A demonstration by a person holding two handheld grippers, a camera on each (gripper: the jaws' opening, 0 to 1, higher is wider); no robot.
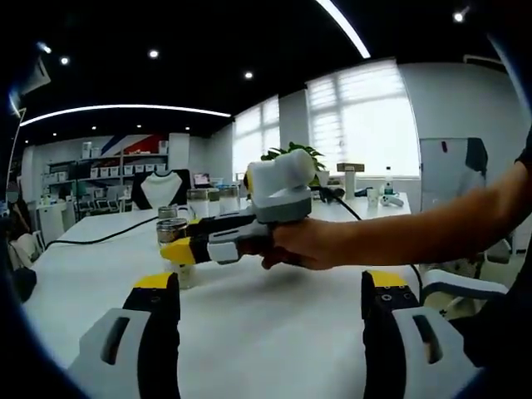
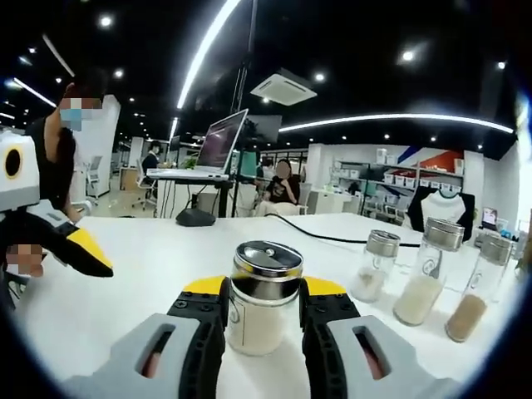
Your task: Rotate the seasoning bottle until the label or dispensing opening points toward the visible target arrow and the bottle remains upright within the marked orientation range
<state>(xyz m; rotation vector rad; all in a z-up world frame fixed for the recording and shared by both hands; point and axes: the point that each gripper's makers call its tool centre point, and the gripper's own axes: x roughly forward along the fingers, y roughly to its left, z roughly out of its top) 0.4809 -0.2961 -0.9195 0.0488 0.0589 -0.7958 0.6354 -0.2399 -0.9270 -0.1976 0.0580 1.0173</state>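
The seasoning bottle (image 2: pixel 263 309) is a clear jar of pale powder with a round metal lid, and it stands upright on the white table (image 2: pixel 150 266). My right gripper (image 2: pixel 264 293) is shut on it, one yellow-tipped jaw pressed to each side. In the left gripper view a hand holds that right gripper (image 1: pixel 178 250) level, and the bottle (image 1: pixel 171 231) sits at its tips with the lid showing. My left gripper (image 1: pixel 270 291) hangs nearer the table's front edge, open and holding nothing. The left gripper (image 2: pixel 79 245) also reaches into the right gripper view from the left.
Three more metal-lidded jars (image 2: pixel 427 273) stand in a row to the right of the held bottle. A black cable (image 2: pixel 332 237) crosses the table behind them. A laptop on a stand (image 2: pixel 218 141) is at the back. A plant (image 1: pixel 293 153) and small items sit at the table's far end.
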